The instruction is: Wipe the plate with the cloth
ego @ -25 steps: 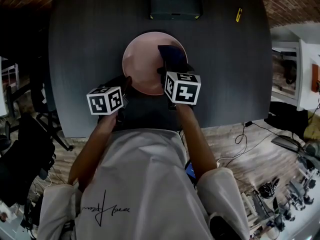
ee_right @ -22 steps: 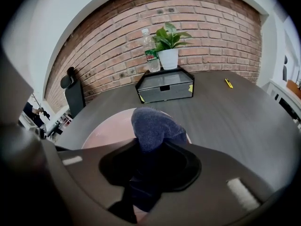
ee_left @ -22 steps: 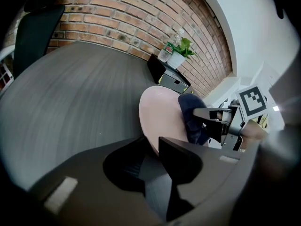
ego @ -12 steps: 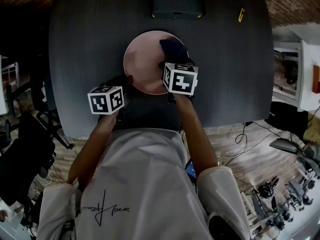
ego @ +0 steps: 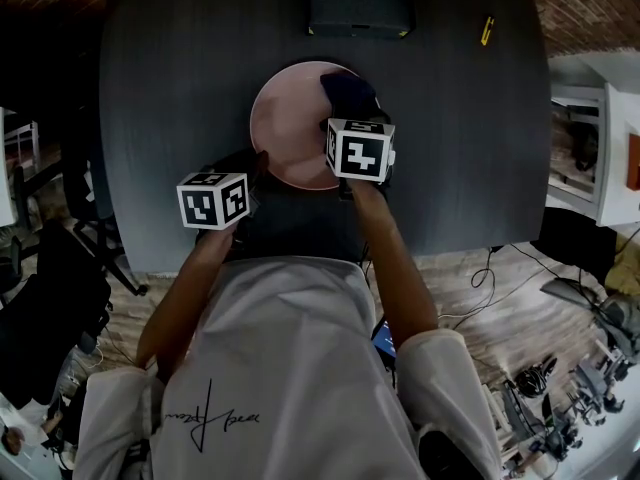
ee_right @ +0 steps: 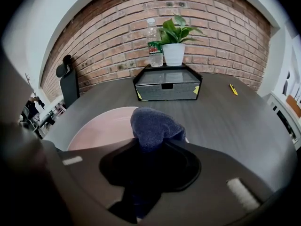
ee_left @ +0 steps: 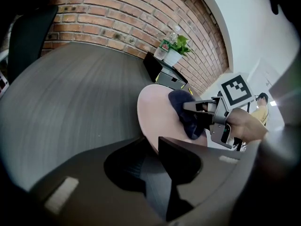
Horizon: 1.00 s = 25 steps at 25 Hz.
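A pink plate (ego: 290, 128) lies on the dark table (ego: 170, 78). On its right half rests a dark blue cloth (ego: 348, 92), bunched up, and my right gripper (ego: 352, 114) is shut on it. In the right gripper view the cloth (ee_right: 153, 124) bulges out from between the jaws over the plate (ee_right: 101, 126). My left gripper (ego: 252, 165) is at the plate's near left rim; its jaws have just been closing and the rim (ee_left: 149, 138) runs in between them. The left gripper view also shows the cloth (ee_left: 184, 112) and the right gripper (ee_left: 202, 108).
A black drawer box (ego: 360, 3) stands at the table's far edge, with a potted plant (ee_right: 175, 41) and a bottle (ee_right: 154, 36) on it. A small yellow object (ego: 486, 30) lies at the far right. An office chair (ego: 60, 268) is at the left.
My right gripper has pushed the cloth a little farther across the plate, away from the person, and has rolled slightly. The left gripper and the plate have stayed put.
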Each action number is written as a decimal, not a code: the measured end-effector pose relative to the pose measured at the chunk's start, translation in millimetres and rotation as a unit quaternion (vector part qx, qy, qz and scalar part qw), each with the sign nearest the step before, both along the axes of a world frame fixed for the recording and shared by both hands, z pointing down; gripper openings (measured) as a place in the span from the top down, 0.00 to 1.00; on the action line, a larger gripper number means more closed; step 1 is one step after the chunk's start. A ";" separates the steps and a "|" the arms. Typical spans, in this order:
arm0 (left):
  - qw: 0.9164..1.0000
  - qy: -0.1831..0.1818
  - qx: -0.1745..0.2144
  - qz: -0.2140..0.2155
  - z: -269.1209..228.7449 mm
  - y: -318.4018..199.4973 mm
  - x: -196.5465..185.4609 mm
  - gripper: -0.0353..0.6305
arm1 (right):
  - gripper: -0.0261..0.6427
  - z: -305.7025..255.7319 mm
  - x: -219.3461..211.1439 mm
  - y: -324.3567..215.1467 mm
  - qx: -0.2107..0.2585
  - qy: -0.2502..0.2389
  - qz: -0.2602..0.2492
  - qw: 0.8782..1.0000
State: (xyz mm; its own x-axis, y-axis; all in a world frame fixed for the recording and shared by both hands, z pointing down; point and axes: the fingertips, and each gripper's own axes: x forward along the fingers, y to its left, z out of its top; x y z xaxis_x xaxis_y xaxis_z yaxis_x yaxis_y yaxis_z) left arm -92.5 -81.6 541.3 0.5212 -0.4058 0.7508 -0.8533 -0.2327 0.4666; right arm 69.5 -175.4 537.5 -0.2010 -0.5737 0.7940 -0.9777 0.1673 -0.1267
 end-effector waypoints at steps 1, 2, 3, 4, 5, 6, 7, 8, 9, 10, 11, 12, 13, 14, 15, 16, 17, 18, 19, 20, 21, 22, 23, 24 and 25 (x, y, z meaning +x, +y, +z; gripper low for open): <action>1.000 0.001 0.000 0.001 0.0 0.1 0.5 0.80 | 0.82 1.0 -1.4 -0.8 -0.001 0.001 -0.004 1.000; 1.000 0.001 0.000 0.002 -0.2 -0.1 0.7 0.80 | 0.82 2.2 -2.9 -1.5 -0.004 0.002 -0.009 1.000; 1.000 0.001 -0.002 0.003 1.0 0.6 0.5 0.80 | 0.82 3.4 -4.3 -2.1 -0.006 0.003 -0.013 1.000; 1.000 0.000 -0.004 0.003 2.6 1.6 0.2 0.80 | 0.82 4.6 -5.4 -2.5 -0.009 0.004 -0.016 1.000; 1.000 -0.002 -0.005 0.004 3.6 2.2 -0.1 0.80 | 0.82 5.6 -5.9 -2.9 -0.012 0.005 -0.017 1.000; 1.000 -0.003 -0.005 0.004 3.8 2.4 -0.1 0.80 | 0.82 6.3 -6.0 -3.1 -0.015 0.007 -0.017 1.000; 1.000 -0.004 -0.004 0.005 3.9 2.4 -0.1 0.80 | 0.82 6.9 -6.2 -3.8 -0.016 0.008 -0.018 1.000; 1.000 -0.005 -0.004 0.006 4.0 2.3 0.0 0.80 | 0.82 7.4 -6.9 -4.8 -0.016 0.008 -0.020 1.000; 1.000 -0.004 -0.005 0.007 4.0 2.2 0.2 0.80 | 0.82 7.9 -7.9 -6.1 -0.015 0.008 -0.023 1.000; 1.000 -0.004 -0.005 0.008 3.8 2.2 0.4 0.80 | 0.82 8.4 -8.8 -7.1 -0.014 0.008 -0.026 1.000; 1.000 -0.004 -0.005 0.010 3.5 2.4 0.5 0.80 | 0.82 9.0 -9.4 -7.6 -0.014 0.008 -0.027 1.000; 1.000 -0.006 -0.004 0.011 3.3 2.8 0.6 0.80 | 0.82 9.5 -9.8 -7.8 -0.015 0.007 -0.027 0.999; 1.000 -0.007 -0.003 0.013 3.2 3.2 0.4 0.80 | 0.82 10.1 -10.3 -7.8 -0.017 0.006 -0.027 0.999; 1.000 -0.008 -0.002 0.014 3.3 3.4 -0.1 0.80 | 0.82 10.7 -11.2 -8.4 -0.017 0.005 -0.029 0.999; 1.000 -0.009 -0.002 0.014 3.3 3.2 -0.7 0.80 | 0.82 11.1 -12.4 -9.6 -0.016 0.005 -0.032 0.999; 1.000 -0.009 0.000 0.013 2.9 2.5 -1.2 0.80 | 0.82 11.4 -13.5 -10.6 -0.016 0.006 -0.037 0.999; 1.000 -0.010 0.002 0.013 1.7 1.1 -1.3 0.80 | 0.81 11.5 -13.8 -10.8 -0.017 0.008 -0.040 0.999; 1.000 -0.011 0.006 0.013 -0.1 -0.7 -1.2 0.80 | 0.82 11.7 -13.7 -10.6 -0.019 0.010 -0.043 0.999; 1.000 -0.012 0.008 0.013 -1.3 -1.8 -0.8 0.80 | 0.81 11.8 -13.5 -10.6 -0.019 0.012 -0.046 0.999; 1.000 -0.011 0.008 0.014 -1.4 -1.7 -0.4 0.80 | 0.82 11.7 -13.6 -10.7 -0.019 0.012 -0.048 0.999; 1.000 -0.010 0.005 0.014 -0.3 -0.5 -0.2 0.80 | 0.81 11.6 -13.9 -10.9 -0.019 0.012 -0.051 0.998; 1.000 -0.007 0.000 0.015 1.4 1.3 -0.1 0.80 | 0.81 11.4 -14.3 -11.2 -0.019 0.012 -0.053 0.998; 1.000 -0.005 -0.003 0.015 2.5 2.6 0.0 0.80 | 0.81 11.1 -14.9 -11.7 -0.019 0.011 -0.056 0.998; 1.000 -0.003 -0.005 0.014 2.7 2.9 0.0 0.80 | 0.81 10.9 -15.7 -12.2 -0.019 0.011 -0.060 0.998; 1.000 -0.002 -0.005 0.013 2.1 2.3 0.0 0.80 | 0.81 10.8 -16.9 -12.9 -0.018 0.011 -0.066 0.998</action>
State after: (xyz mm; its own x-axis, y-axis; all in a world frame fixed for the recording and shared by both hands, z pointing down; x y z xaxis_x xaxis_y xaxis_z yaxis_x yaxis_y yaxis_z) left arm -92.5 -79.3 543.4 0.5291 -0.3851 0.7561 -0.8485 -0.2504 0.4662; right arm 52.6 -188.3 548.3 -0.2557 -0.5139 0.8189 -0.9501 0.2901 -0.1146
